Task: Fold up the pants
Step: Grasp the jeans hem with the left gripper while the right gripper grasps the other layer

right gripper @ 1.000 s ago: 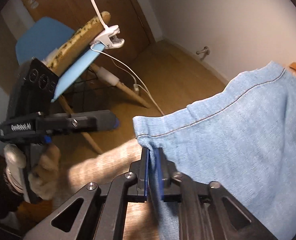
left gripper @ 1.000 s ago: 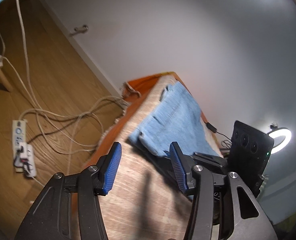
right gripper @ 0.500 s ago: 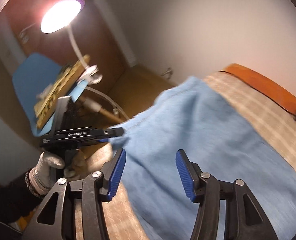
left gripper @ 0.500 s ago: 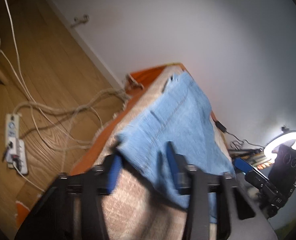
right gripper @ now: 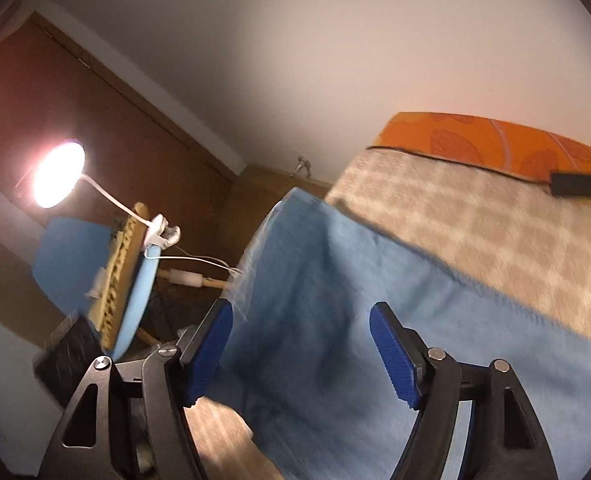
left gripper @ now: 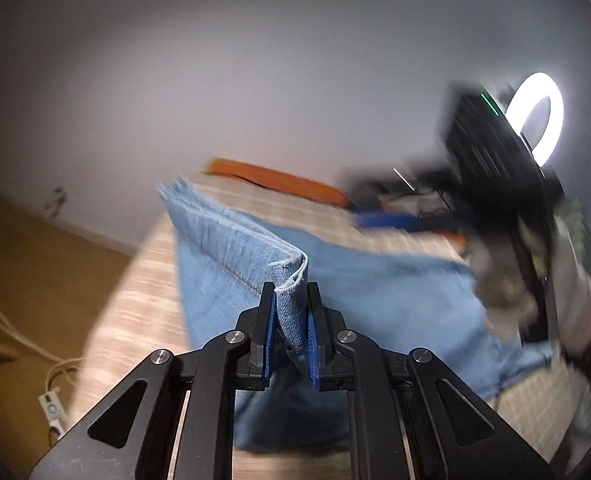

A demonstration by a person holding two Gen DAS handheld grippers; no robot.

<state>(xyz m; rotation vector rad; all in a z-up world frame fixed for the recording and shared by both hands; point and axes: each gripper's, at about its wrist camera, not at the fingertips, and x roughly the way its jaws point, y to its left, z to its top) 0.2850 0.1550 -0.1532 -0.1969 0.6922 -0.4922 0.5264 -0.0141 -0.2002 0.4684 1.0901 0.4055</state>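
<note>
Light blue denim pants (left gripper: 375, 292) lie on a surface under a beige checked cloth (left gripper: 143, 300). My left gripper (left gripper: 290, 300) has a folded hem corner of them between its blue pads. The jaws are closing and pinch the cloth, which is lifted into a ridge. In the right wrist view the pants (right gripper: 335, 272) spread out below my right gripper (right gripper: 301, 320). Its jaws are opening, with nothing pressed between the pads. A gloved hand (left gripper: 575, 300) holding that gripper shows blurred at the right of the left wrist view.
An orange edge (right gripper: 475, 140) and a black adapter (right gripper: 579, 184) lie at the far side of the cloth. A lit clip lamp (right gripper: 57, 172) and a blue chair (right gripper: 67, 260) stand to the left. A ring light (left gripper: 535, 116) glows at the right; a power strip (left gripper: 53, 408) lies on the wooden floor.
My left gripper went from open to closed on the hem corner and raised it. My right gripper let go of the pants edge, opened wide and rose.
</note>
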